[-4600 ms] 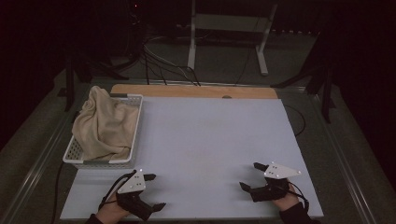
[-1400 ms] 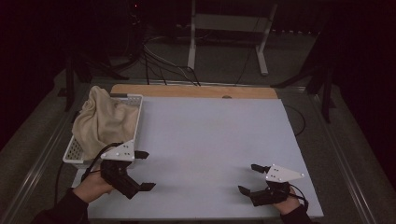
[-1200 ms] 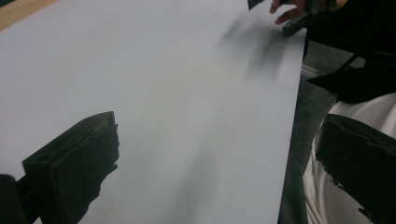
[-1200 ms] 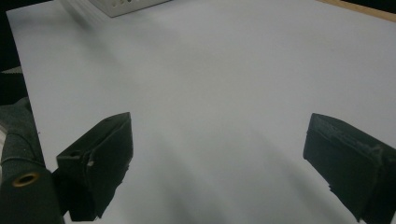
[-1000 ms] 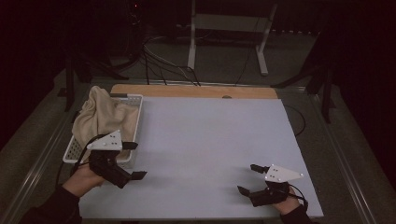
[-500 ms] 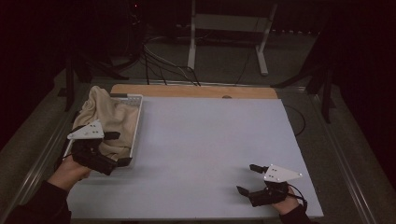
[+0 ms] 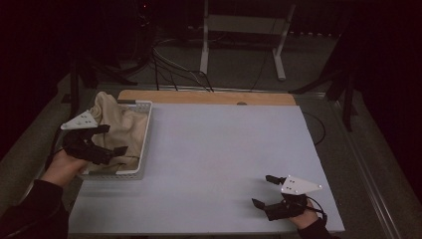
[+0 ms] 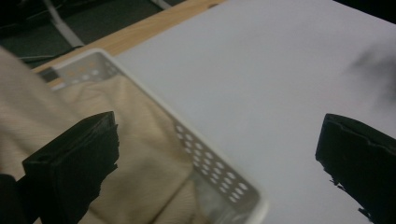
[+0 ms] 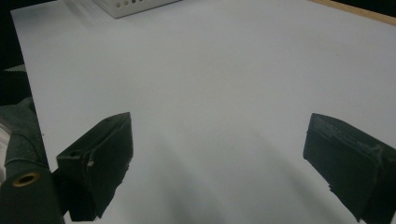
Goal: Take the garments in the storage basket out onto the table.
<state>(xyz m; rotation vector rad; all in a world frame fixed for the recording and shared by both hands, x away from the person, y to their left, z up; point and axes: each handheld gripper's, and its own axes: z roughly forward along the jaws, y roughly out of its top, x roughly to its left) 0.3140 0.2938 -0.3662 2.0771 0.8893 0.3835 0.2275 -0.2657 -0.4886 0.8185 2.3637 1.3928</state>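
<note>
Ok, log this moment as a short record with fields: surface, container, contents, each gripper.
surface: white tabletop
container: white perforated basket at the table's left edge
contents: beige cloth, heaped, unfolded
left gripper: open, over the basket, one jaw above the cloth
right gripper: open, low at the table's near right, holding nothing

In the left gripper view the beige cloth (image 8: 140,172) runs off the left and bottom edges, and the near corner of the white perforated basket (image 8: 224,182) is blurred and cut by the bottom edge. A dark smudge at the upper right of the bench (image 8: 261,70) is too soft to identify. In the right gripper view the basket (image 9: 130,7) is clipped by the top edge. From the high view, the left gripper (image 7: 109,140) covers part of the cloth (image 7: 124,130) and the basket's near left rim (image 7: 119,172); the room behind is too dark to read.
</note>
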